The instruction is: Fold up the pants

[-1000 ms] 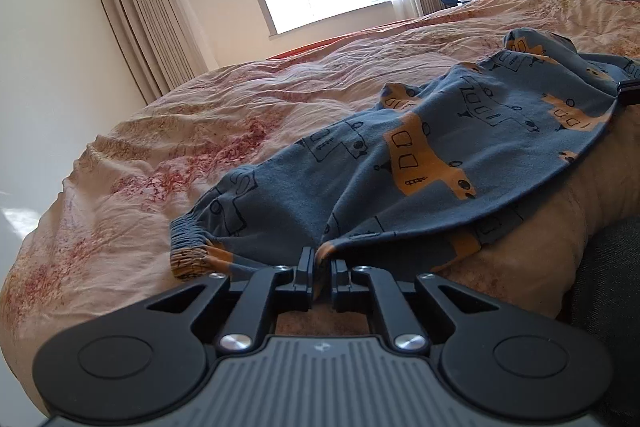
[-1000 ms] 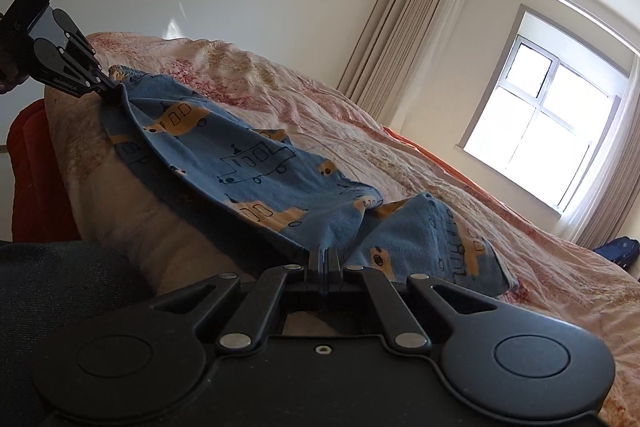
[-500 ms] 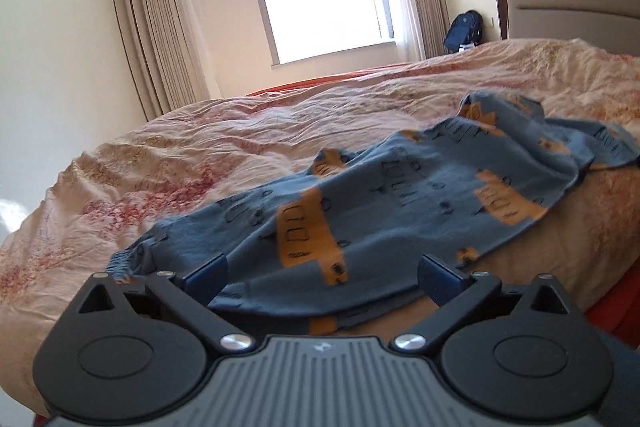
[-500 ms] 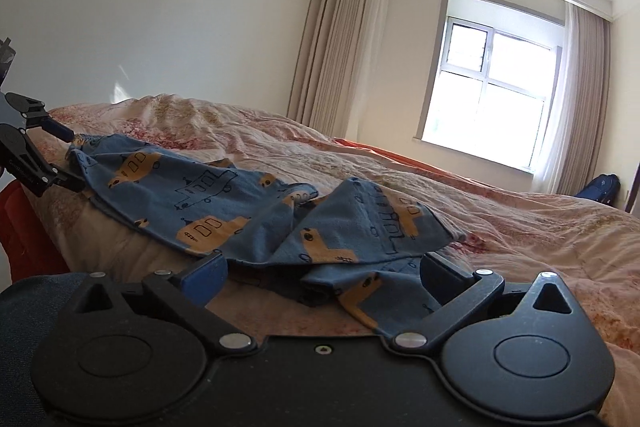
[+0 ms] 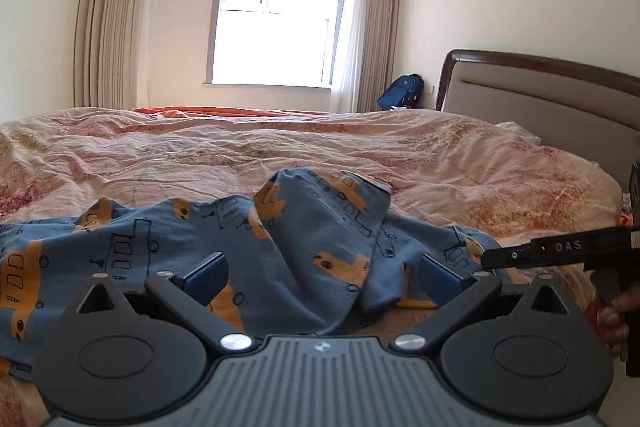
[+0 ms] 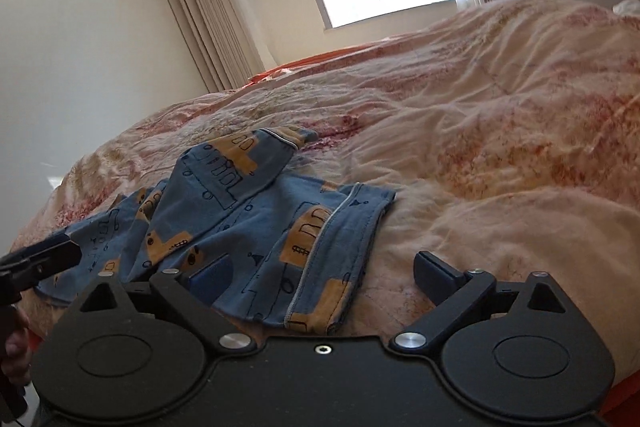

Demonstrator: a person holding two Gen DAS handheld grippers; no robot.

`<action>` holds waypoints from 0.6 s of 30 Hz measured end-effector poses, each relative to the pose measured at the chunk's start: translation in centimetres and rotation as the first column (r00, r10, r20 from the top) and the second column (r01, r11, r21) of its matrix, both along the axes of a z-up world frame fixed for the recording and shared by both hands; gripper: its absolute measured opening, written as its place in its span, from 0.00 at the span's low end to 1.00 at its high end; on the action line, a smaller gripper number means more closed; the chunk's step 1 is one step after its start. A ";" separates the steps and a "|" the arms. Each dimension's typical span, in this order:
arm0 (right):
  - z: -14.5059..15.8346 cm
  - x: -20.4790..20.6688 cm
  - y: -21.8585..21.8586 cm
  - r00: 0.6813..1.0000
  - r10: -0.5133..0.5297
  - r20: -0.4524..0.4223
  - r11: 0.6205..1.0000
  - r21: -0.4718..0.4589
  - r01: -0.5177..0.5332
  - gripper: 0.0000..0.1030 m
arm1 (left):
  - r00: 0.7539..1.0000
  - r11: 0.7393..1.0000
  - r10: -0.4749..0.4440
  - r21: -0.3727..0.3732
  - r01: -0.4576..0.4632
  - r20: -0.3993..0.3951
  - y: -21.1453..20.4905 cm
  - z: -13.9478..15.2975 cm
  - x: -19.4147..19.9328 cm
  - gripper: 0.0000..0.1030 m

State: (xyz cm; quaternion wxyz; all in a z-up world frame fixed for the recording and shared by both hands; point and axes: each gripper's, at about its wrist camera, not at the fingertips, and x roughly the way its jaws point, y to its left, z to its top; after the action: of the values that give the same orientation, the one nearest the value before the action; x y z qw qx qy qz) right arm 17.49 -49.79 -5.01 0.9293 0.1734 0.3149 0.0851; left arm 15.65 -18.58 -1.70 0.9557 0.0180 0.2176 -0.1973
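The blue pants point(image 5: 304, 251) with orange vehicle prints lie rumpled at the near edge of the bed, one part heaped over the rest. My left gripper point(image 5: 324, 277) stands wide open just before them, cloth lying between the fingers but not pinched. In the right wrist view the same pants point(image 6: 248, 223) lie with a cuff end at the near edge. My right gripper point(image 6: 324, 277) is open and its jaws are closing, with the cuff cloth between the pads and untouched. The right gripper's finger point(image 5: 556, 251) reaches in from the right in the left wrist view.
A pink floral quilt point(image 5: 440, 163) covers the bed. A padded headboard point(image 5: 552, 99) stands at the right, a blue backpack point(image 5: 402, 97) by the curtain, and a window point(image 5: 276, 23) behind. A person's hand point(image 5: 612, 315) holds the right tool. The left gripper point(image 6: 36, 263) shows at left.
Both grippers let go of the pants and opened wide. The pants dropped onto the bed in a heap. Both hands swung inward toward each other, and the right one rolled.
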 end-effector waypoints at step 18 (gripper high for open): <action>3.8 4.5 0.0 0.997 0.073 -0.005 0.913 -0.403 -0.069 0.09 | 0.999 0.987 -0.012 0.159 0.007 0.033 -1.1 -1.0 -3.1 0.98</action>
State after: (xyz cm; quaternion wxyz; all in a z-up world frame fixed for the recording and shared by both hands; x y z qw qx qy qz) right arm 22.02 -49.84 -1.23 0.9430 -0.0335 0.3268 0.0529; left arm 12.58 -19.63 -2.65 0.9538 0.0988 0.2162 -0.1835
